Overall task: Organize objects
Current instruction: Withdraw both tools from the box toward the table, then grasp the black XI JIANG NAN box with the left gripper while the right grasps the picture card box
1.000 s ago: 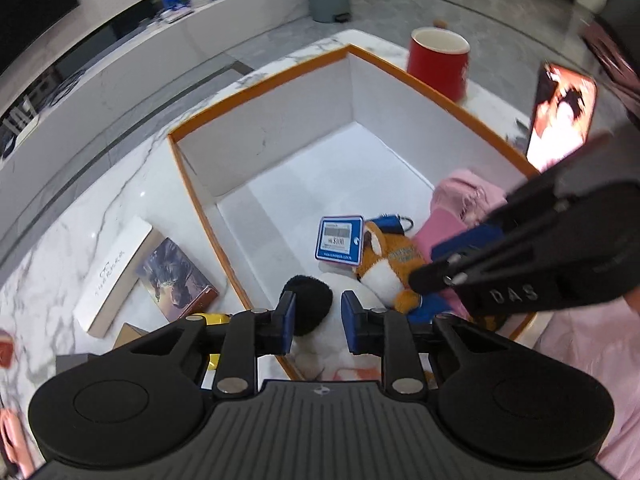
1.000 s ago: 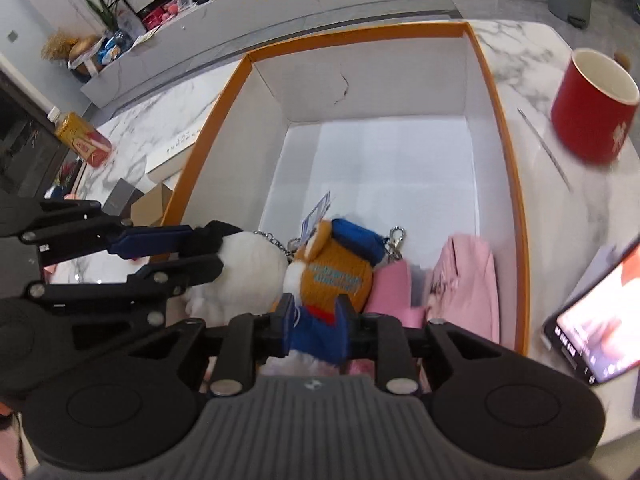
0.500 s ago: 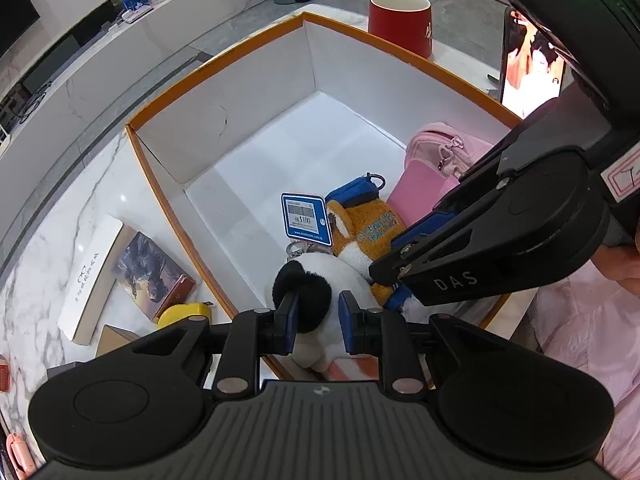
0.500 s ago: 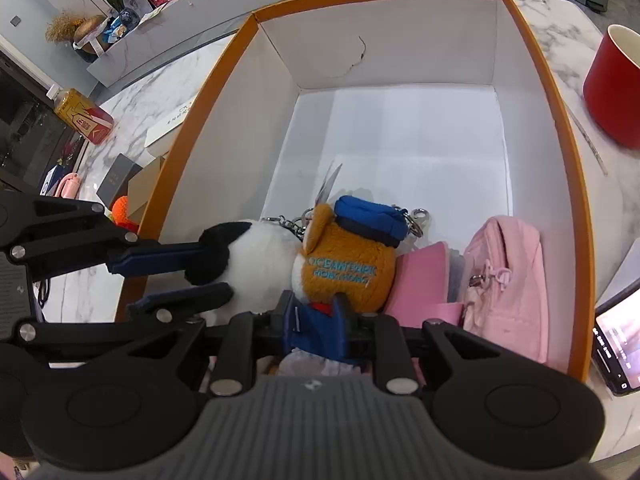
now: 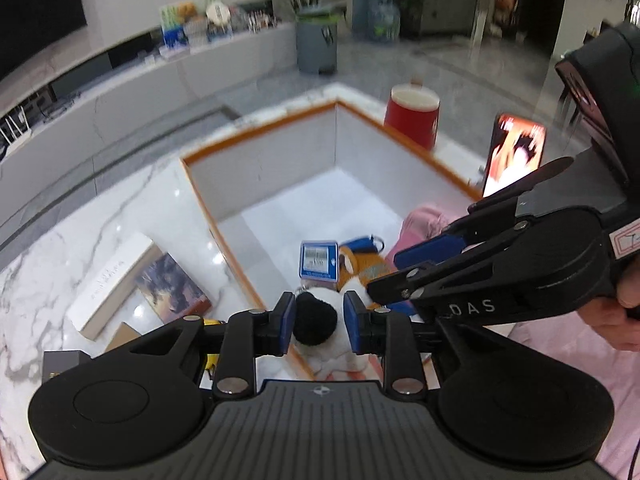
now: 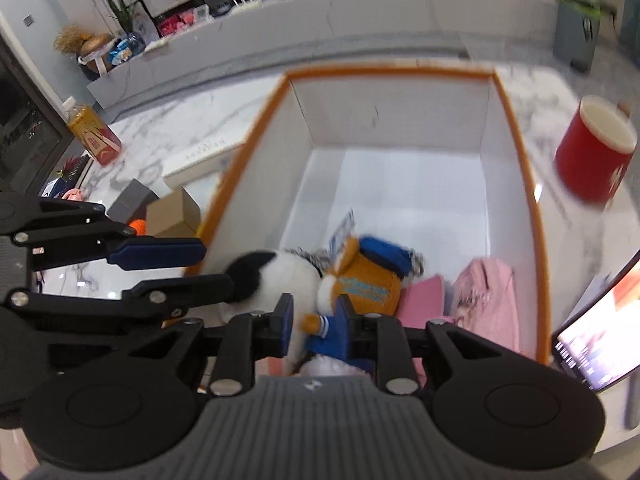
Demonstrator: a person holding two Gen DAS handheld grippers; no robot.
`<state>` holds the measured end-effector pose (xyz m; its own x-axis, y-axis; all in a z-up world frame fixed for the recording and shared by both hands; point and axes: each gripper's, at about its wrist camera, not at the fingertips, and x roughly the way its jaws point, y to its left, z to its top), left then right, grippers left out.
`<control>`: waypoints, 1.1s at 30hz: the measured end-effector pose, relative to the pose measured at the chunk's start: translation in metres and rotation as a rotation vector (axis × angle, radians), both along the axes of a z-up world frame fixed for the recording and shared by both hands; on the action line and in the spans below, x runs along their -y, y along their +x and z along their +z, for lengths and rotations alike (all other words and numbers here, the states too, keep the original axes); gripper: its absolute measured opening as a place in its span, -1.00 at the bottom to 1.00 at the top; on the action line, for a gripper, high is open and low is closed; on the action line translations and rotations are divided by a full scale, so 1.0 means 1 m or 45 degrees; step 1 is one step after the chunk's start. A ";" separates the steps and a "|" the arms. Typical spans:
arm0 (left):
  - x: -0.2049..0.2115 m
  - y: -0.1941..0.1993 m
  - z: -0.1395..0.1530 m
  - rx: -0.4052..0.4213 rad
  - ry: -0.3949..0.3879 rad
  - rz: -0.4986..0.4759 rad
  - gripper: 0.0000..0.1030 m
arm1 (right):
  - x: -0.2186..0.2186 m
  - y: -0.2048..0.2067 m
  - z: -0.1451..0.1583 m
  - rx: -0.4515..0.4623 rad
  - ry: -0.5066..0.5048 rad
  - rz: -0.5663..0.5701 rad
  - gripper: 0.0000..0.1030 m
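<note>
A white box with an orange rim [image 5: 256, 136] stands on the marble table. In its near corner lie a black-and-white panda plush [image 5: 314, 316] and an orange fox plush with a blue cap [image 6: 364, 284], joined by a key chain with a blue price tag [image 5: 319, 266]. My left gripper [image 5: 319, 322] straddles the panda's black ear. Its jaws are opening and the pads no longer squeeze. My right gripper [image 6: 315, 320] straddles the fox's blue foot, its jaws opening too. A pink pouch [image 6: 488, 292] lies beside the fox.
A red mug [image 6: 592, 152] and a lit phone [image 5: 516, 152] stand right of the box. Books [image 5: 112, 280], a small cardboard box [image 6: 172, 216] and a yellow bottle [image 6: 94, 136] lie to its left. A person's hand [image 5: 624, 304] holds the right gripper.
Both grippers' jaws have widened around the plush toys they were squeezing. Both views have lifted and tilted up, showing more of the room. The toys stay in the box.
</note>
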<state>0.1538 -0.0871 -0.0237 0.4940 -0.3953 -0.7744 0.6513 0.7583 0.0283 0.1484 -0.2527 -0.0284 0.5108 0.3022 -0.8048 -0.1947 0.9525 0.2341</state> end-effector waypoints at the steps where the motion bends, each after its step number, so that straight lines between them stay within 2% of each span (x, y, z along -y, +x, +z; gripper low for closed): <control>1: -0.006 -0.003 0.004 0.018 -0.019 0.009 -0.33 | -0.004 -0.004 0.007 0.037 -0.010 0.013 -0.24; 2: -0.013 -0.005 0.008 0.036 -0.034 0.022 -0.27 | -0.008 -0.008 0.013 0.075 -0.019 0.024 -0.17; 6: -0.044 -0.013 0.020 0.106 -0.071 0.092 -0.07 | -0.025 -0.018 0.033 0.194 0.006 0.088 -0.16; 13: -0.106 -0.016 0.029 0.167 -0.039 0.207 -0.07 | -0.070 -0.023 0.046 0.333 0.039 0.273 0.06; 16: -0.134 -0.015 0.023 0.152 0.006 0.248 -0.06 | -0.096 -0.021 0.048 0.360 -0.010 0.356 0.06; 23: -0.178 0.000 -0.004 0.088 0.071 0.347 -0.05 | -0.150 0.003 0.031 0.253 -0.062 0.500 -0.01; 25: -0.190 0.007 -0.011 0.074 0.079 0.371 0.05 | -0.161 0.014 0.021 0.204 -0.082 0.502 -0.01; 27: -0.201 0.015 -0.019 0.063 0.063 0.383 0.33 | -0.170 0.025 0.011 0.156 -0.083 0.500 -0.01; 31: -0.216 0.041 -0.033 0.028 0.055 0.431 0.35 | -0.189 0.047 -0.007 0.108 -0.130 0.504 0.01; 33: -0.221 0.054 -0.041 0.023 0.057 0.447 0.57 | -0.197 0.059 -0.015 0.087 -0.156 0.511 0.09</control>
<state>0.2074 0.1344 -0.0644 0.6075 -0.1649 -0.7770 0.3502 0.9336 0.0756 0.2073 -0.0554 -0.0431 0.4257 0.3923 -0.8154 -0.5667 0.8181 0.0978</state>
